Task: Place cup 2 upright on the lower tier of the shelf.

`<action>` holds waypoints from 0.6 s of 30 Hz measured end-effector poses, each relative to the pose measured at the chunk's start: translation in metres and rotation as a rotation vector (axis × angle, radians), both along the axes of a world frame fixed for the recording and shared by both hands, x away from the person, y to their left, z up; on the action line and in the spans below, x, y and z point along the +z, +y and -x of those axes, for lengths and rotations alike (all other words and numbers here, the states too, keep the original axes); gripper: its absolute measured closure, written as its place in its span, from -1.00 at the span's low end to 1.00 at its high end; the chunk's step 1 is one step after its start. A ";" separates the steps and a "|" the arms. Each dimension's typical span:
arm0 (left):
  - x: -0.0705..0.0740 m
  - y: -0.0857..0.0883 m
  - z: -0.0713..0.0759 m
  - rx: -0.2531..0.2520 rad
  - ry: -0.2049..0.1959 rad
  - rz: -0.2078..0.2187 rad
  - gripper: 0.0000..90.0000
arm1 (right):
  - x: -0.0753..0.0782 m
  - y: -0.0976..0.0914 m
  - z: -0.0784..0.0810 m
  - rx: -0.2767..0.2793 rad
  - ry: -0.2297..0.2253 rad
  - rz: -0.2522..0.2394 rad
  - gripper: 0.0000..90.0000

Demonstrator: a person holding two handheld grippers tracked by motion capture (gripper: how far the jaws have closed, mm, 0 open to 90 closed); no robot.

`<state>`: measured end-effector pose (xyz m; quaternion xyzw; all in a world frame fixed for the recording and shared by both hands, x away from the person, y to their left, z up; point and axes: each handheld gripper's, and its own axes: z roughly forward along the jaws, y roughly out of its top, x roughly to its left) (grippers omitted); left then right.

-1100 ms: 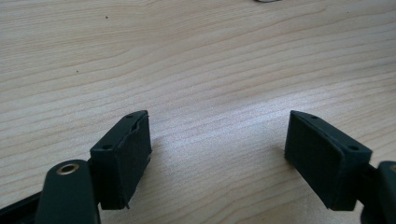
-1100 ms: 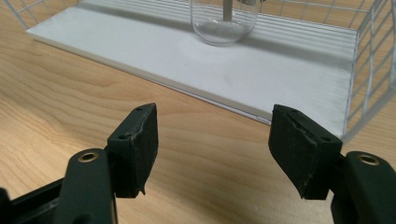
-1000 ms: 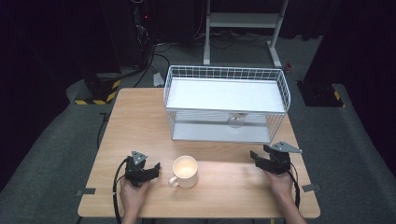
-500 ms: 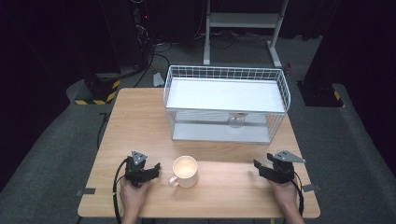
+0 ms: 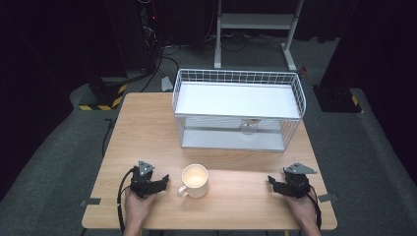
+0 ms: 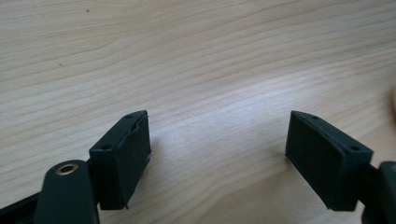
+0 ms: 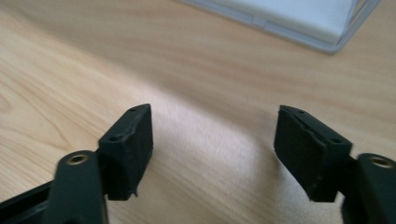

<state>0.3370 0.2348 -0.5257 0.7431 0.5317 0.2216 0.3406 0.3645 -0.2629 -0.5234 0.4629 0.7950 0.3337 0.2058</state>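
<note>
An empty cream mug (image 5: 195, 180) stands near the worktop's (image 5: 147, 128) front edge; a glass (image 5: 249, 127) sits in the wire basket's (image 5: 238, 110) lower tier. Left gripper (image 5: 160, 181) fingers stand wide; right gripper (image 5: 273, 183) fingers, just opening, hold nothing.

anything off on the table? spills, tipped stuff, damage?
Nothing stands out. The mug stands upright on the wooden table, no spill around it. The white wire rack sits square, with a small glass upright on its lower shelf. The left gripper and right gripper are both open and empty.

One mug (image 5: 195, 180), one wire rack (image 5: 238, 109), one glass (image 5: 249, 127), two hand-held grippers, one table (image 5: 147, 128).
</note>
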 end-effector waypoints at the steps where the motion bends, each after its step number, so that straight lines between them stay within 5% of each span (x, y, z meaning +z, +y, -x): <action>1: 0.001 0.001 0.002 0.000 -0.008 0.022 -0.51 | 0.000 0.000 -0.002 -0.008 0.004 -0.001 -0.48; 4: 0.003 0.005 0.009 -0.007 -0.023 0.078 -0.51 | 0.000 0.000 -0.002 -0.021 0.004 0.002 -0.51; 12: 0.011 0.004 0.028 -0.084 -0.047 0.133 -0.57 | 0.000 0.001 -0.002 -0.022 0.006 0.000 -0.51; 18: 0.013 -0.004 0.043 -0.142 -0.048 0.128 -0.65 | 0.000 0.001 -0.002 -0.022 0.006 0.000 -0.51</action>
